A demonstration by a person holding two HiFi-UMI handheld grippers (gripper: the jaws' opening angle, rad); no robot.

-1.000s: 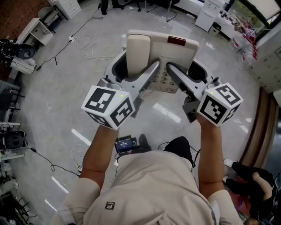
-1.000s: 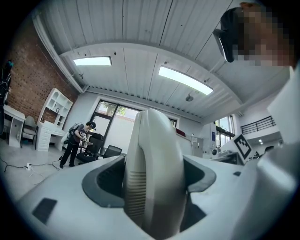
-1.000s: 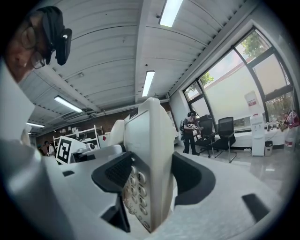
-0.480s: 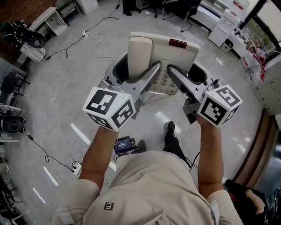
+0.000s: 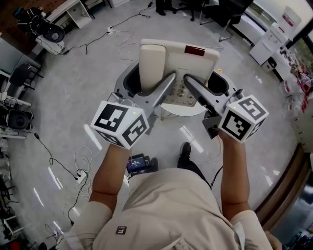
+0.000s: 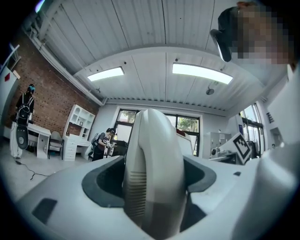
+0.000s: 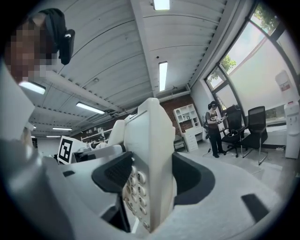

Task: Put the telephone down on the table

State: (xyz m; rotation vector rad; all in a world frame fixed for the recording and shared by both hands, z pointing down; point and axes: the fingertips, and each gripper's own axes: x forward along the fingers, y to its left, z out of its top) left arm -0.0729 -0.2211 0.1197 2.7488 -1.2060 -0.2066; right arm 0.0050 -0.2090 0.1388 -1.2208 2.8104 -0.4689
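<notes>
— What has been shifted since the earlier frame?

— The floor (image 5: 63, 97) beneath has been slid along. A white desk (image 5: 73, 7) has been brought nearer the upper left corner of the head view, and dark office chairs (image 5: 220, 10) are now seen at its top edge. The telephone (image 5: 188, 63) has been kept between the two grippers as before.

— How is it gripped?

— The left gripper (image 5: 149, 83) is clamped across the handset (image 5: 151, 66), which is seated along the telephone's left side. The right gripper (image 5: 204, 82) is clenched on the telephone's right edge, beside the keypad (image 5: 183, 93).

— And where is the telephone held?

— It is held in the air ahead of the chest, above the floor, keypad face turned upward. A shoe (image 5: 185, 149) and loose cables (image 5: 83, 166) are seen on the floor below.
</notes>
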